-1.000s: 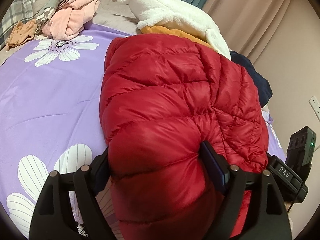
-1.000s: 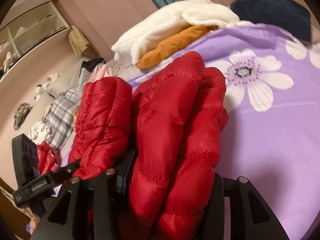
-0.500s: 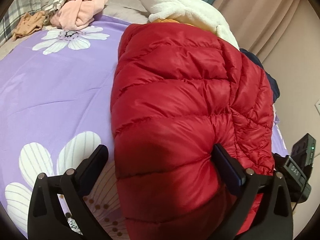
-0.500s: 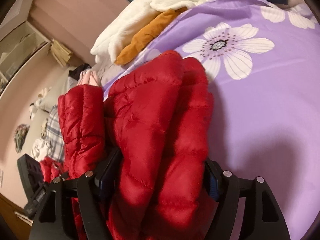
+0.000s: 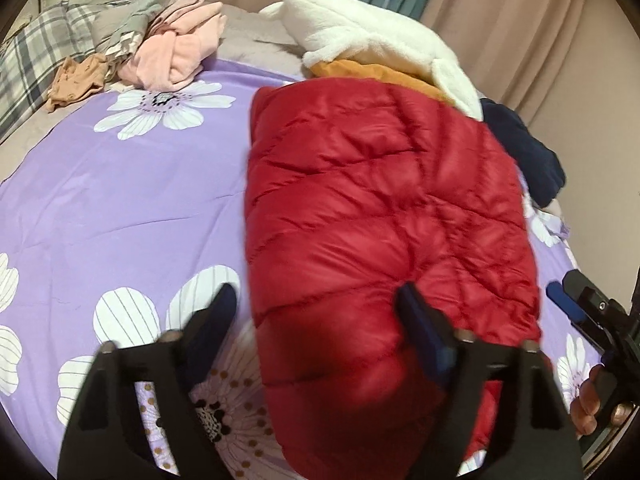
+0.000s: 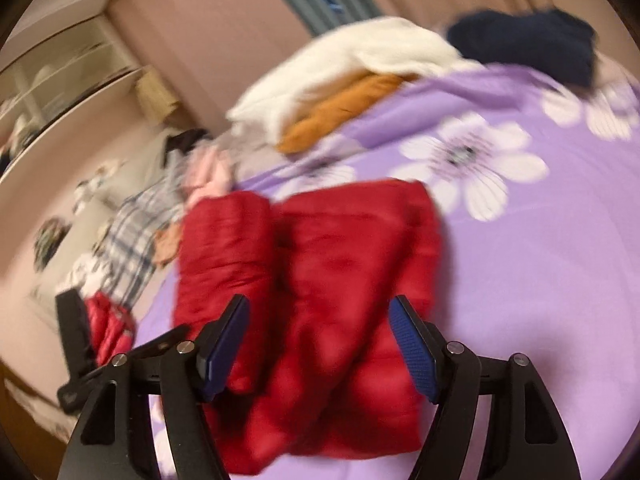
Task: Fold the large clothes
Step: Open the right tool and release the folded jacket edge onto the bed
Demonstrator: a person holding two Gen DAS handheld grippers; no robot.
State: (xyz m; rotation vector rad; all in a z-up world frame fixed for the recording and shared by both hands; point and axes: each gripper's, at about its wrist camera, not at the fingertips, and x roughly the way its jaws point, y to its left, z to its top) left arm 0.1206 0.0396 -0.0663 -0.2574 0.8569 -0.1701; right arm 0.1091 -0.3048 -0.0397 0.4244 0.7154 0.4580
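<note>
A red puffer jacket (image 5: 380, 216) lies folded on the purple flowered bedspread (image 5: 120, 200). My left gripper (image 5: 320, 314) is at its near end and its jaws are closing. The left pad stands clear of the fabric and the right fingertip (image 5: 416, 320) rests against the jacket's top, so nothing is gripped. In the blurred right wrist view the jacket (image 6: 352, 280) lies flat just beyond my right gripper (image 6: 320, 340), which is open, its blue pads off the fabric. The right gripper (image 5: 580, 312) and the hand holding it show at the left view's right edge.
A white fleece (image 5: 380, 40) on an orange garment (image 5: 376, 74) and a navy garment (image 5: 524, 148) lie behind the jacket. Pink clothes (image 5: 176, 48) and plaid fabric (image 5: 36, 56) sit at the far left. Curtains stand behind; shelves (image 6: 60, 68) line the wall.
Both grippers let go of the red jacket. The right one drew back and up, leaving the jacket flat on the bed. The left jaws spread wide, then narrowed.
</note>
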